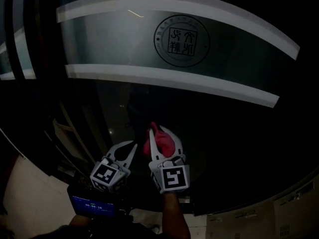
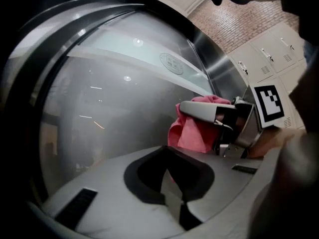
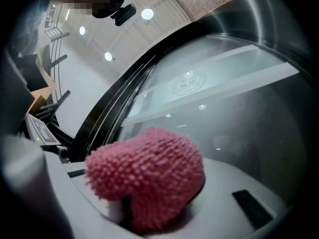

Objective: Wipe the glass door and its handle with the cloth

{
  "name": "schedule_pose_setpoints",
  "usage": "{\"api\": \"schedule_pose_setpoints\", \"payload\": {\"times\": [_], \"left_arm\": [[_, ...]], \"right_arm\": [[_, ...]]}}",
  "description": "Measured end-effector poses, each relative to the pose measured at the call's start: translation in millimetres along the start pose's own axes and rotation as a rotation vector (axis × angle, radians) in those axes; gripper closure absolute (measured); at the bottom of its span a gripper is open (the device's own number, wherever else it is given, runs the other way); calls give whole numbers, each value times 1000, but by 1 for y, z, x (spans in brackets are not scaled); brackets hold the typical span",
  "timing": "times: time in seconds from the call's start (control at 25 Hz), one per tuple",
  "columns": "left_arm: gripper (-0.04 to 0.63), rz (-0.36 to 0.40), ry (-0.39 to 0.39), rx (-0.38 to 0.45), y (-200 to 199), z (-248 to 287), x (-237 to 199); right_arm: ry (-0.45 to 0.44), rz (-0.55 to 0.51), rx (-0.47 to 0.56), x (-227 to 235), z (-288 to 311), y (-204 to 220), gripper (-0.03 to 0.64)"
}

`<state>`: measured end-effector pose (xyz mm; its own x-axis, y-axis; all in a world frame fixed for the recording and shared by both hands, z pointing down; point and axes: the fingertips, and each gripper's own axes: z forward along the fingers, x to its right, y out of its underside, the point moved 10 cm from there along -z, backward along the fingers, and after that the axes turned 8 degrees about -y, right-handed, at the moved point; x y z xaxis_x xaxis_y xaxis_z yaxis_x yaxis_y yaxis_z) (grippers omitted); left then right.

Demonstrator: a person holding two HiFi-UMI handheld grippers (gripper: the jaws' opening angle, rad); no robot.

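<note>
The right hand-held gripper point(image 1: 158, 130) is clenched on a pink cloth point(image 1: 167, 142), a nubbly microfibre wad that bulges out past both jaws and fills the lower middle of the right gripper view. The cloth is held up at the dark glass door point(image 1: 149, 98), below the lower of two pale frosted bands point(image 1: 174, 78) that cross the pane, and lower than the round seal emblem point(image 1: 182, 40) printed between those bands. From the left gripper view the cloth hangs off the door side of the right jaws, very near the pane, though actual contact cannot be made out. The left hand-held gripper point(image 1: 130, 146) sits just beside the right one, on its left and slightly lower, also pointing at the glass. Its jaws are closed tip to tip with nothing between them. Each gripper's marker cube point(image 1: 173, 179) faces the head camera. A forearm point(image 1: 174, 215) runs down from the right gripper, and a small lit screen point(image 1: 92, 204) glows below the left one. Pale lockers point(image 2: 269, 54) and a brick wall point(image 2: 239, 24) show off to the right of the door.
</note>
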<state>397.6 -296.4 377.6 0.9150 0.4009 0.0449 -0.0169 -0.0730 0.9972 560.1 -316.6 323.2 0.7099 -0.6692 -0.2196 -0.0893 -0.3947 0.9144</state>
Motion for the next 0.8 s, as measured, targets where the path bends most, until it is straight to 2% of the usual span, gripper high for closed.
{"api": "schedule_pose_setpoints", "payload": {"times": [0.24,0.44,0.6,0.8], "left_arm": [[593,15,-83,-23,7,-47,-62],[592,27,-128,-47,16,-74,-97],[592,41,-135,-67,20,-78,-111],[592,38,-61,-77,27,-53,-89]], "right_arm": [[-133,90,-28,-80,77,40,561],[-203,153,-34,-121,122,63,561],[-209,168,-27,-130,134,72,561],[-151,122,-42,-105,111,76,561]]}}
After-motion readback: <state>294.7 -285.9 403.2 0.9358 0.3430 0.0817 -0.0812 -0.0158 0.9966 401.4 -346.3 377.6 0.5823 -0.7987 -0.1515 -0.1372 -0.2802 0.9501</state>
